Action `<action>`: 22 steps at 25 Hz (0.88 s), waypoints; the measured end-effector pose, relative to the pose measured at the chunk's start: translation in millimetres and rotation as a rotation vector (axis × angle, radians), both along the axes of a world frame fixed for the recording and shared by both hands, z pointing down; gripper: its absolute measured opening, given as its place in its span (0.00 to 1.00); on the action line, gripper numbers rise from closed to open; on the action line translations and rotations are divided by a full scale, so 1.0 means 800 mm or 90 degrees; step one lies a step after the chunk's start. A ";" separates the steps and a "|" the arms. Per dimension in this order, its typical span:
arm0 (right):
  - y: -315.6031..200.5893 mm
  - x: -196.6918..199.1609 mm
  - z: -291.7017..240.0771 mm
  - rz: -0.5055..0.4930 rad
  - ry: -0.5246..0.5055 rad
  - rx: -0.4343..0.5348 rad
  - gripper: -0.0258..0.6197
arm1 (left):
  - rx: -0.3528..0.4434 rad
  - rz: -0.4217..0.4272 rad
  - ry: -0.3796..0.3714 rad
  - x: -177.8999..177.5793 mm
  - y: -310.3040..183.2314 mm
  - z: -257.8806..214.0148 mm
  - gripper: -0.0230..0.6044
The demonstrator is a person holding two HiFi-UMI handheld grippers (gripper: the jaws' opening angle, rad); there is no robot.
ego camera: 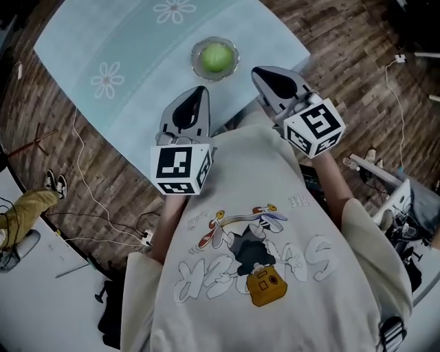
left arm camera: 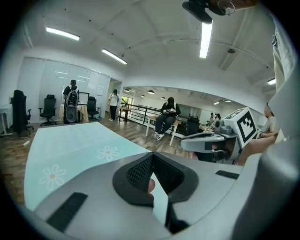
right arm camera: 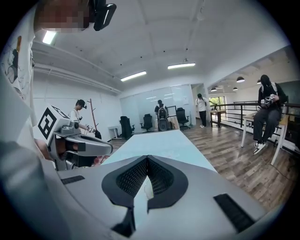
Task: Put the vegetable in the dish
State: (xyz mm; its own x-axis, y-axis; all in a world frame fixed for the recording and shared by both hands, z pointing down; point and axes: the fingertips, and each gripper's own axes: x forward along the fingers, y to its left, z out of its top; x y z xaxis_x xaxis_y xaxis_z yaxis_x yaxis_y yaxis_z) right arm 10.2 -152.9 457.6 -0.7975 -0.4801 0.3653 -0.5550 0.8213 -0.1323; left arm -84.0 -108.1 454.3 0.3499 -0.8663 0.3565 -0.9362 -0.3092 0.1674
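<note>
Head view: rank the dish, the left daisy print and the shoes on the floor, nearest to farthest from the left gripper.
1. Dish, with the green vegetable in it: just ahead of the left gripper.
2. Daisy print: on the tablecloth, off to the left.
3. Shoes: on the wood floor, far left, off the cloth.

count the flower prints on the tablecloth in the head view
2. One flower print at the top edge; the other flower print left of the dish. More may hide beyond the frame.
</note>
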 end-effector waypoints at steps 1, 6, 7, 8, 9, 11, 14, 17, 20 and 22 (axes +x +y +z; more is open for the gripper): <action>0.004 0.003 0.000 -0.001 0.002 0.001 0.07 | 0.000 0.001 -0.003 0.003 0.003 0.000 0.05; 0.012 0.018 -0.011 0.010 -0.022 0.005 0.07 | -0.004 0.008 0.000 0.013 0.004 0.001 0.05; 0.013 0.020 -0.014 0.015 -0.035 0.002 0.07 | -0.005 0.008 0.003 0.014 0.003 0.000 0.05; 0.016 0.021 -0.016 0.020 -0.042 -0.003 0.07 | -0.007 0.008 0.006 0.016 0.005 0.001 0.05; 0.021 0.023 -0.015 0.025 -0.042 -0.007 0.07 | -0.010 0.010 0.009 0.019 0.007 0.002 0.05; 0.032 0.021 -0.009 0.029 -0.031 -0.011 0.07 | -0.017 0.017 0.014 0.024 0.011 0.005 0.05; 0.038 0.016 -0.004 0.031 -0.023 -0.009 0.07 | -0.015 0.029 0.014 0.030 0.005 0.006 0.05; 0.040 0.014 -0.006 0.043 -0.026 -0.007 0.07 | -0.018 0.041 0.012 0.036 0.003 0.007 0.05; 0.039 0.022 -0.005 0.054 -0.023 -0.006 0.07 | -0.019 0.042 0.014 0.043 0.004 0.008 0.05; 0.042 0.027 -0.004 0.059 -0.017 -0.010 0.07 | -0.021 0.039 0.020 0.045 0.005 0.008 0.05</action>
